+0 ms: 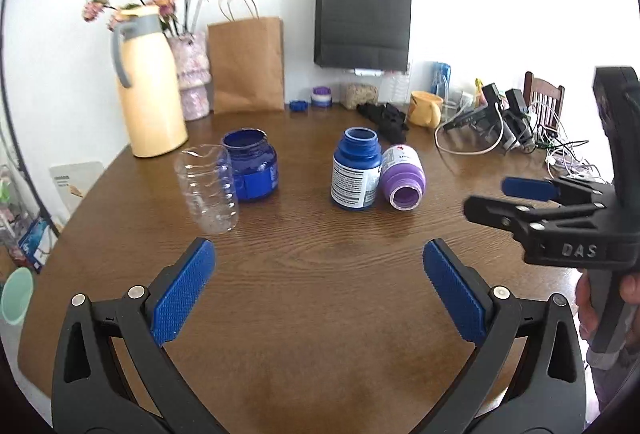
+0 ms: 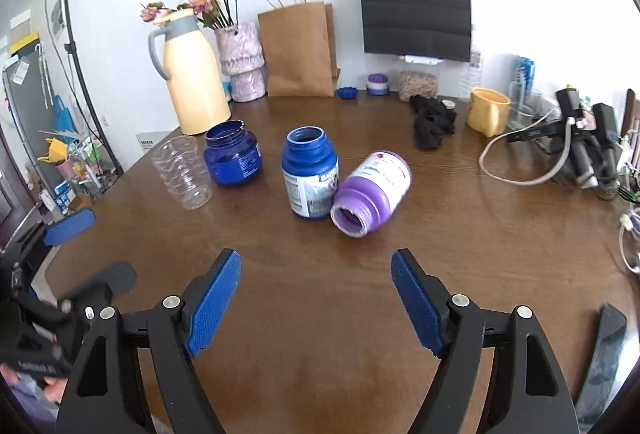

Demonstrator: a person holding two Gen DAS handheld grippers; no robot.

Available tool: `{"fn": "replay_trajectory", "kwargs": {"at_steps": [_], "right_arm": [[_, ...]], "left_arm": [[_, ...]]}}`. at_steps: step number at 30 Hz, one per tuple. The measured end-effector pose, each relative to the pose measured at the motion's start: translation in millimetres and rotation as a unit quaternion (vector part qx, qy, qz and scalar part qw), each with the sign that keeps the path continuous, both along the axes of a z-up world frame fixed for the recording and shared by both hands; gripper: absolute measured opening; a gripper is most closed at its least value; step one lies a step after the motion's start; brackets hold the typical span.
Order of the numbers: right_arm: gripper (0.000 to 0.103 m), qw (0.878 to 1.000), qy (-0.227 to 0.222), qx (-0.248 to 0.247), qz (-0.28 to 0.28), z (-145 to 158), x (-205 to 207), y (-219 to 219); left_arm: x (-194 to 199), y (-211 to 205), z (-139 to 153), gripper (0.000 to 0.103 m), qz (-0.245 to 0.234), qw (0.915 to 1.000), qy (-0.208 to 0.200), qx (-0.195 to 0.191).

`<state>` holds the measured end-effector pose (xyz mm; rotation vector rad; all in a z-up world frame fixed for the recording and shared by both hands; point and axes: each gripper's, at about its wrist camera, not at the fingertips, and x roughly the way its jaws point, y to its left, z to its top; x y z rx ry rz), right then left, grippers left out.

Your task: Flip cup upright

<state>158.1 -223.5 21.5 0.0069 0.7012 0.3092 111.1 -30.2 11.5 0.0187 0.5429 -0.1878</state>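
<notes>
I am logging a purple cup [image 2: 372,193] lying on its side mid-tabletop [image 2: 460,234], open threaded mouth facing me, white label uppermost, touching an upright blue jar [image 2: 309,177]. I am holding the left gripper [image 1: 320,290] and right gripper [image 2: 316,298] wide open, empty.

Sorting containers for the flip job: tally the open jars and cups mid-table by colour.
Blue: 2, wide jar, tall bottle
Purple: 1, bottle lying on its side
Clear: 1, cup
Total: 4
</notes>
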Motion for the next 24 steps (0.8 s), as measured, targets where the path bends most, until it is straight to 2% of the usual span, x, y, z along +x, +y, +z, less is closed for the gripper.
{"fn": "replay_trajectory", "kwargs": {"at_steps": [7, 11, 15, 19, 21, 24], "right_arm": [[0.081, 1.0, -0.019, 0.004, -0.008, 8, -70, -10], [0.081, 1.0, -0.027, 0.004, -0.01, 8, -113, -11], [0.081, 1.0, -0.019, 0.02, -0.015, 1, -148, -11], [0.081, 1.0, 0.001, 0.024, -0.013, -15, -168, -3], [0.081, 1.0, 0.01, 0.006, -0.014, -20, -168, 4], [0.081, 1.0, 0.015, 0.003, -0.009, -20, -166, 7]], "left_arm": [[-59, 7, 17, 0.103, 0.023, 0.9996, -0.018, -0.006], [-94, 17, 20, 0.103, 0.054, 0.9985, 0.005, 0.003], [-132, 28, 13, 0.103, 0.054, 0.9983, 0.007, -0.02], [-149, 18, 15, 0.103, 0.058, 0.9982, -0.016, 0.01], [-151, 16, 16, 0.103, 0.062, 0.998, -0.013, 0.007], [-151, 14, 17, 0.103, 0.065, 0.9978, -0.007, 0.011]]}}
